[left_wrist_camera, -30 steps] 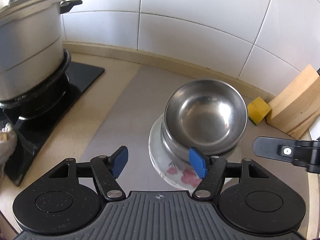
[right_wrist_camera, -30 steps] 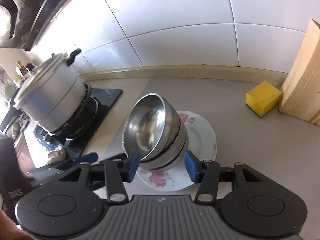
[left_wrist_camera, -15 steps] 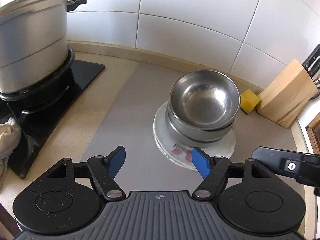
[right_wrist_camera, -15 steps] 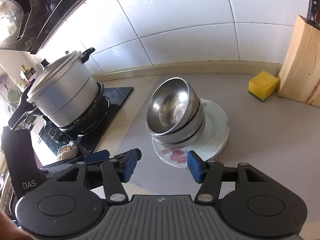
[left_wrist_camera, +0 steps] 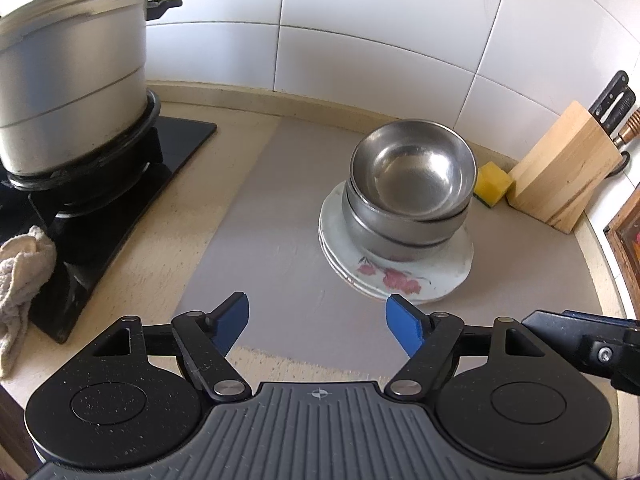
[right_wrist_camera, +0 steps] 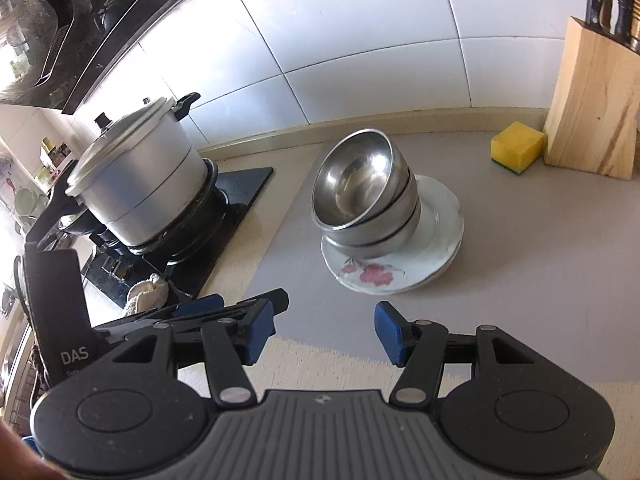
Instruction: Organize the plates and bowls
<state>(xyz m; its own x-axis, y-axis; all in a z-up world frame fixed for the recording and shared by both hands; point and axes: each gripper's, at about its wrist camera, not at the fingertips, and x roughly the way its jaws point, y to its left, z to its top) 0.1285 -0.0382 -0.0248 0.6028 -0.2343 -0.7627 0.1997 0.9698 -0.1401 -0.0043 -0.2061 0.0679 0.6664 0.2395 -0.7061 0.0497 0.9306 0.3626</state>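
1. Stack location: the nested steel bowls [left_wrist_camera: 412,188] sit on the floral plates [left_wrist_camera: 404,276], which rest on the grey mat [left_wrist_camera: 280,240], near the yellow sponge [left_wrist_camera: 492,182].
2. Left gripper [left_wrist_camera: 318,326]: jaws spread wide, holding nothing, short of the stack.
3. Right gripper [right_wrist_camera: 326,332]: likewise spread and empty.
4. The top bowl sits tilted; judged advice: level it before clearing away, gripping its rim gently.

"das" on black strap [right_wrist_camera: 56,316] (rest illegible)
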